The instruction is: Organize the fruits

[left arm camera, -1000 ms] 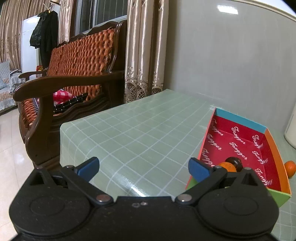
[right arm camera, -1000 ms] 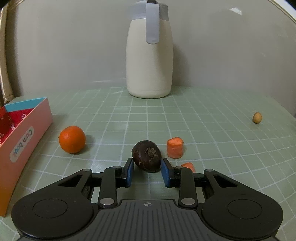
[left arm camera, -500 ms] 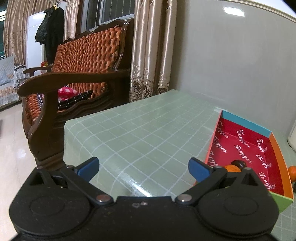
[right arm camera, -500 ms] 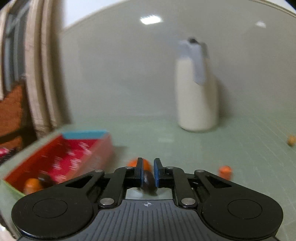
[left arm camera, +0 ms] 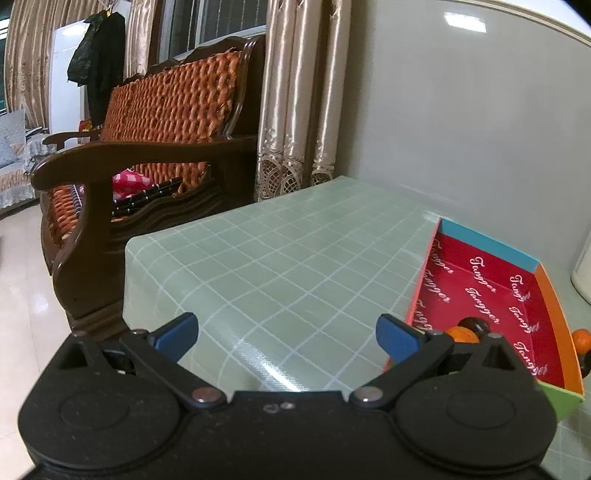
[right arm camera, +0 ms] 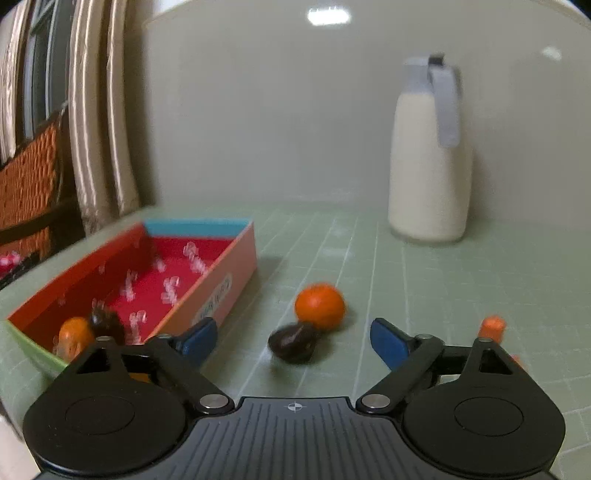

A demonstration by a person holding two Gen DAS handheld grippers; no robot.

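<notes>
cream jug upright | wooden sofa | curtains

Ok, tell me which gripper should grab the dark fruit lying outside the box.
Right. The right gripper is open, with the dark fruit on the table just ahead between its fingers, beside the orange. The left gripper, also open, faces bare tablecloth left of the red box.

Wooden sofa, curtains, perhaps window
</notes>
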